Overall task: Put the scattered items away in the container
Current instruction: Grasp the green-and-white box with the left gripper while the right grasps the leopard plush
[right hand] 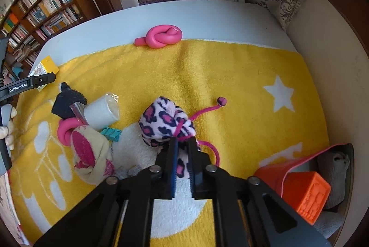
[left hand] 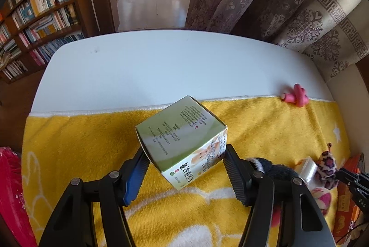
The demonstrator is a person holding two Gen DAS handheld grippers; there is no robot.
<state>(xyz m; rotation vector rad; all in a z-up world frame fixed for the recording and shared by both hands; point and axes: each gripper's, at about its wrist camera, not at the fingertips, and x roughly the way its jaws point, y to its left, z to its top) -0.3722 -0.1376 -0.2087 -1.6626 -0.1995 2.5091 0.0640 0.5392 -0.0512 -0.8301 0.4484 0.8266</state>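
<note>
The left hand-held gripper (left hand: 184, 161) has the green and white carton (left hand: 182, 143) clamped between its two fingers, corner down and tilted, lifted clear of the yellow towel (left hand: 80, 136) that covers the near half of the white worktop (left hand: 150, 69). The carton hangs over the towel's middle, a little short of the towel's far hem.

The right hand-held gripper (right hand: 182, 147) is clenched on the leopard-print plush pouch (right hand: 165, 122); the pink and navy fabric is pinched between the pads, and the pouch's pink cord (right hand: 205, 111) trails away across the towel toward the white star (right hand: 280, 93).

Left of the pouch a small heap lies on the towel: a clear-wrapped white roll (right hand: 101, 112), a black fuzzy piece (right hand: 68, 97), a pink foam ring (right hand: 65, 129), a cream and pink slipper sock (right hand: 90, 154) and a small teal box (right hand: 111, 132) just beside the sock. A pink knotted foam tube (right hand: 165, 36) lies at the towel's far hem, partly on the bare worktop. At the worktop's right near corner the container (right hand: 276, 171), orange with a pink rim, holds an orange block (right hand: 311, 198) and some grey cloth (right hand: 334, 177). A yellow box (right hand: 47, 68) lies near the worktop's left edge.
</note>
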